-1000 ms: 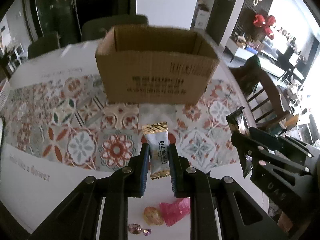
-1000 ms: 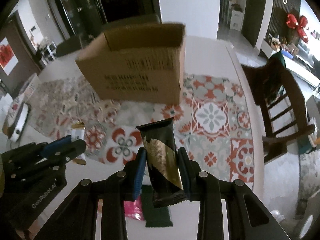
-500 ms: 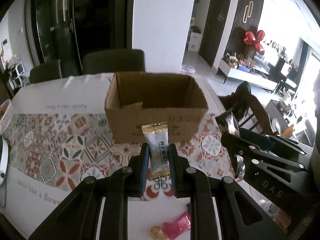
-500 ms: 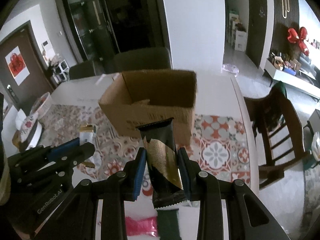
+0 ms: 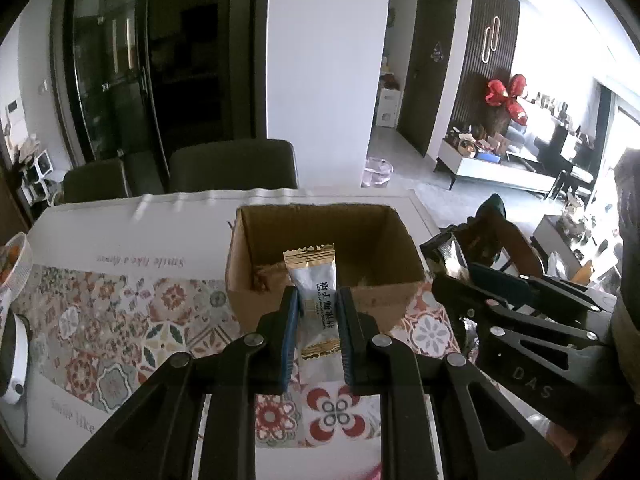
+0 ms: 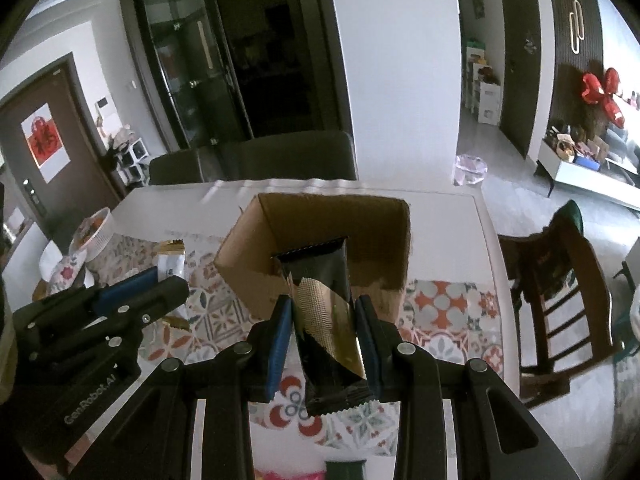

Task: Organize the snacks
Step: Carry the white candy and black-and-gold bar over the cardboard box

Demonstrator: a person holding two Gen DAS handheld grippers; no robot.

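My left gripper [image 5: 318, 300] is shut on a small white snack packet with gold ends [image 5: 314, 292], held upright in the air. My right gripper [image 6: 322, 308] is shut on a black and gold snack bar [image 6: 322, 312]. Both hang just in front of an open cardboard box [image 5: 400, 296] [image 6: 244, 280] on the patterned tablecloth [image 5: 120, 320]. From the left wrist view the right gripper [image 5: 460, 276] shows at the right with its bar; in the right wrist view the left gripper [image 6: 168, 280] is at the left with its packet [image 6: 170, 262]. A few small items lie on the box floor.
Dark chairs [image 5: 232, 164] stand behind the table and a wooden chair [image 6: 560, 280] to its right. A white basket [image 6: 94, 236] and a white appliance [image 5: 14, 360] sit at the table's left. A pink wrapper [image 6: 288, 474] and a dark green bar [image 6: 346, 470] lie near the front edge.
Both grippers have risen with their snacks still held, so the box's open top and inside now show. The candies near the front edge have slid out of the left wrist view.
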